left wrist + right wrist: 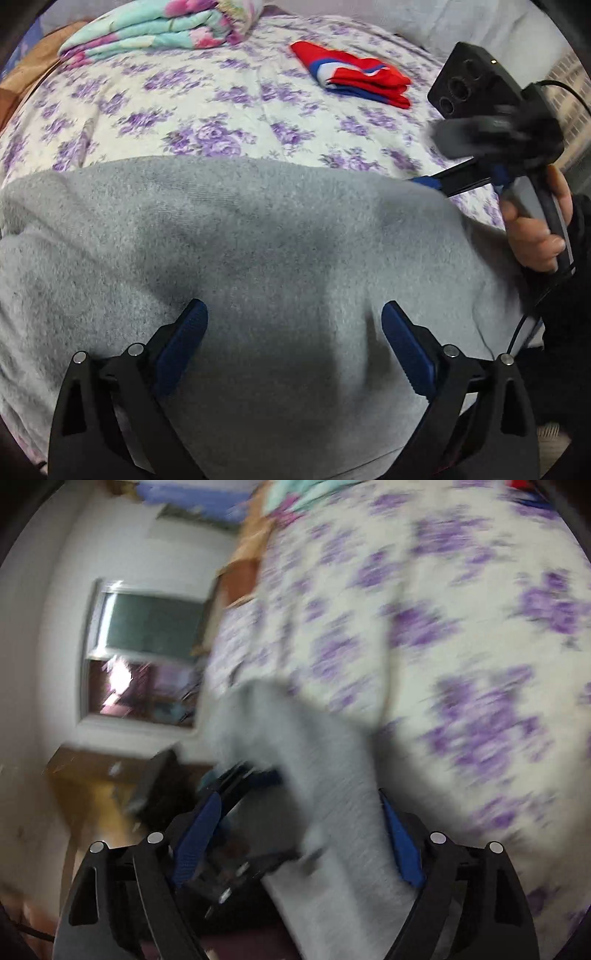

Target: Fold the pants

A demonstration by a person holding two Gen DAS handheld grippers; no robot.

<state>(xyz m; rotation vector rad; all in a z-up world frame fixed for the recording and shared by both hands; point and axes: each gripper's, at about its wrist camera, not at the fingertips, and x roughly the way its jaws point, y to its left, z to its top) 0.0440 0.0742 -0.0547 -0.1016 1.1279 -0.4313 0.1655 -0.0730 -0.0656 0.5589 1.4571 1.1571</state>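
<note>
Grey fleece pants (pixel 240 258) lie spread across the near part of a bed. My left gripper (pixel 293 314) is open, its blue-padded fingers wide apart just above the grey cloth, nothing held. In the left wrist view the right gripper (pixel 432 182) comes in from the right at the pants' far right edge, held by a hand; its fingers look close together there. In the blurred right wrist view my right gripper (pixel 299 805) has its jaws wide apart, with a strip of the grey pants (pixel 325 775) running between them. The left gripper (pixel 243 771) shows beyond it.
The bed has a white sheet with purple flowers (pixel 221 103). A folded red and blue garment (pixel 354 74) lies at the far right. A folded floral quilt (pixel 159 29) lies at the far left. A window (pixel 144 653) and a wooden floor (pixel 96 797) show beside the bed.
</note>
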